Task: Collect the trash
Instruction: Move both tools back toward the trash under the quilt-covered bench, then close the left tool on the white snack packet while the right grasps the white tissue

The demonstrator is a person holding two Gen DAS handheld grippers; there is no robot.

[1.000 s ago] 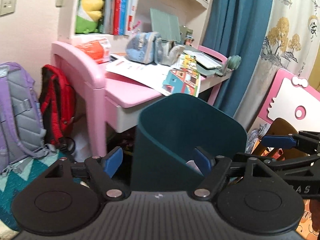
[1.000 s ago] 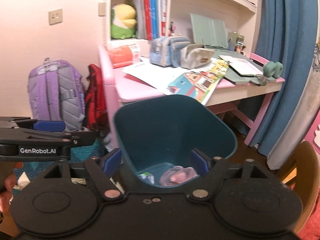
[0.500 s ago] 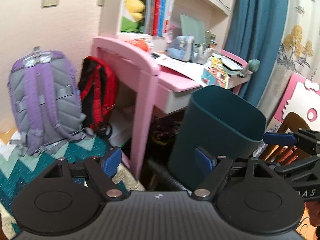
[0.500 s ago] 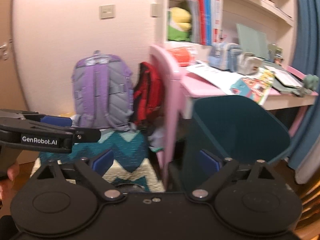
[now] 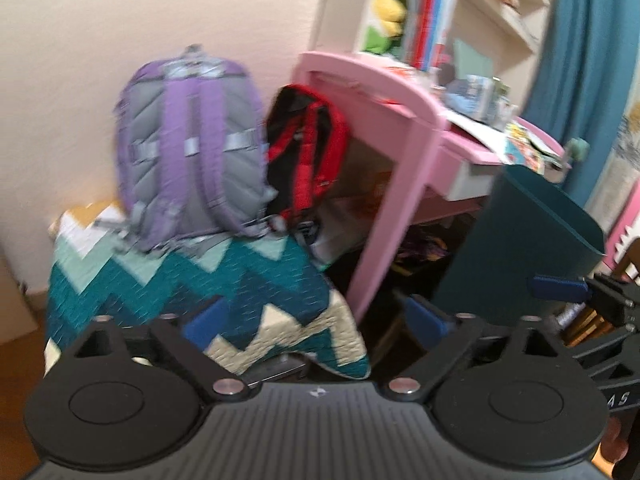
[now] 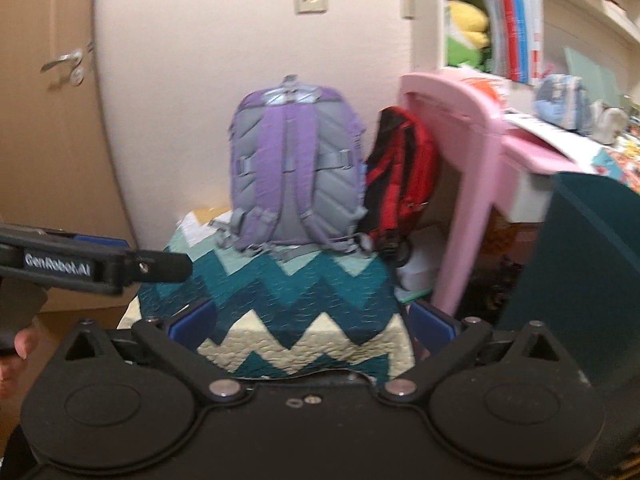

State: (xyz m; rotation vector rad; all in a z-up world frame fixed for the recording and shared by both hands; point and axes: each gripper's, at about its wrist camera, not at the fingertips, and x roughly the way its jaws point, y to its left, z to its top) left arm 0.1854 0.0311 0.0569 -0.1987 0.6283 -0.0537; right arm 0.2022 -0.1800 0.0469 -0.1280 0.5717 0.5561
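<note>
Left wrist view: left gripper (image 5: 316,318), jaws opening and standing wide, blue pads (image 5: 204,320) bare, nothing between them and nothing touched. Straight ahead of the jaws, a chevron quilt (image 5: 200,280) in teal and cream, draped over a block whose lower hem ends just in front of the pads. Beyond it, a purple backpack (image 5: 188,148) upright on the quilt against the wall; a red and black backpack (image 5: 308,144) beside it, hanging by the pink desk (image 5: 404,152). To the right of the jaws, the dark teal trash bin (image 5: 520,240), standing on the floor under the desk's front edge (contents not visible from here); the right gripper's (image 5: 560,289) finger crosses in front of it. Dark open floor lies between quilt edge and bin. Right wrist view: right gripper (image 6: 312,324), jaws likewise opening and wide, holding nothing, quilt (image 6: 296,312) directly ahead between the pads' lines. Trash bin (image 6: 580,256) at far right of the jaws, apart from them; desk leg (image 6: 476,184) between bin and backpacks (image 6: 292,168). Left of the jaws, the left gripper (image 6: 152,266) reaches in, a hand (image 6: 16,348) at its grip; door (image 6: 48,120) behind.
</note>
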